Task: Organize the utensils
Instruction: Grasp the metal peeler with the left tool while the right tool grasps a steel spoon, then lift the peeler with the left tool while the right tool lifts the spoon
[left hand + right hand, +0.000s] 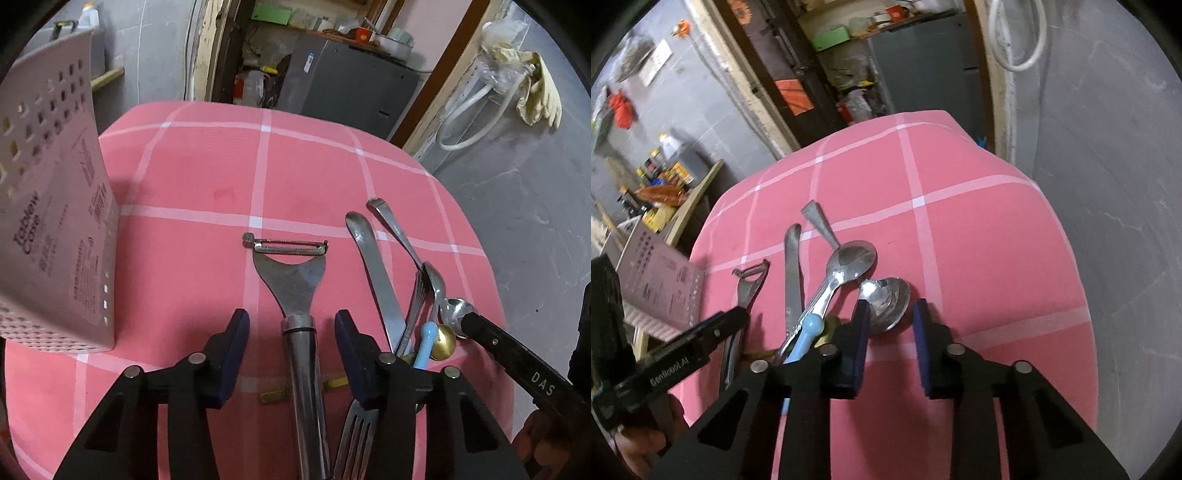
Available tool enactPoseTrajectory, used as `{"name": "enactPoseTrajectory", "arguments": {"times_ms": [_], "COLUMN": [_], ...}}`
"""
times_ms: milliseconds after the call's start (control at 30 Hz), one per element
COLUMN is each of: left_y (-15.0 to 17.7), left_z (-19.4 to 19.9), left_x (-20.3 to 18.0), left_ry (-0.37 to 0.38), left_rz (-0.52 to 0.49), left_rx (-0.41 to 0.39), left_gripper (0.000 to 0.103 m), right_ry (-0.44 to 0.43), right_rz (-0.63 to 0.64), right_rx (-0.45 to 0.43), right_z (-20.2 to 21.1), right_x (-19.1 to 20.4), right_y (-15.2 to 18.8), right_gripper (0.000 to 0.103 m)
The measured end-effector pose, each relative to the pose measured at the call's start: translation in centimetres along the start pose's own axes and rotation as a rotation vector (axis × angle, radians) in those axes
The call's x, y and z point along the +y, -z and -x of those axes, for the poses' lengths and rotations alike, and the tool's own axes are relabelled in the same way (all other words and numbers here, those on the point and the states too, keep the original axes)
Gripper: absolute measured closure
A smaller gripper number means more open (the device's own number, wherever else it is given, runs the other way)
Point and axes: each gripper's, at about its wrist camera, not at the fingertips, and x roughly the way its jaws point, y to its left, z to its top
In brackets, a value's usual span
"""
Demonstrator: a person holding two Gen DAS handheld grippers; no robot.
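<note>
— The left gripper (291, 354) stands open astride the steel Y-shaped peeler (295, 291), which lies just left of the heap of steel cutlery (402, 295). A skewed pinch could roll its round handle away.

— The right gripper (891, 321), open too, straddles a shiny steel spoon (886, 301). The handles underneath are hidden.

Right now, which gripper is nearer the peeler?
Left. The left gripper straddles the peeler handle, jaws open. The right gripper sits off to the peeler's right, open around a spoon bowl.
</note>
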Motion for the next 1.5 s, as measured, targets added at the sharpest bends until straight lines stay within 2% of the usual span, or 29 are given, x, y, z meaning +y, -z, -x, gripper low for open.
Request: {"name": "enactPoseTrajectory", "arguments": {"times_ms": [100, 233, 533, 767, 1167, 1500], "left_y": [-0.1, -0.6, -0.5, -0.7, -1.0, -2.8], "left_z": [-0.2, -0.3, 0.5, 2.6, 7.7, 13.1], "left_x": [-0.1, -0.4, 0.5, -0.1, -1.3, -0.5], "left_ry": [-0.003, -0.014, 0.032, 0.061, 0.095, 0.133], "left_rz": [-0.006, -0.024, 0.0, -0.012, -0.049, -0.044], "left_rx": [0.014, 0.043, 0.054, 0.013, -0.135, -0.278], "left_gripper": [0.064, 0.085, 0.085, 0.085, 0.085, 0.085], "right_ry": [0.021, 0.017, 0.075, 0.149, 0.277, 0.272], "right_rz": [-0.035, -0.093, -0.053, 0.027, 0.249, 0.316], "right_rx": [0.002, -0.022, -0.134, -0.215, -0.369, -0.47], "right_z": [-0.4, -0.4, 2.4, 4.9, 11.3, 15.8], "right_x": [0.3, 0.5, 0.4, 0.6, 3.8, 6.8], "right_y": [-0.1, -0.2, -0.9, -2.8, -4.8, -5.9], "right_gripper": [0.094, 0.1, 0.1, 0.1, 0.1, 0.1]}}
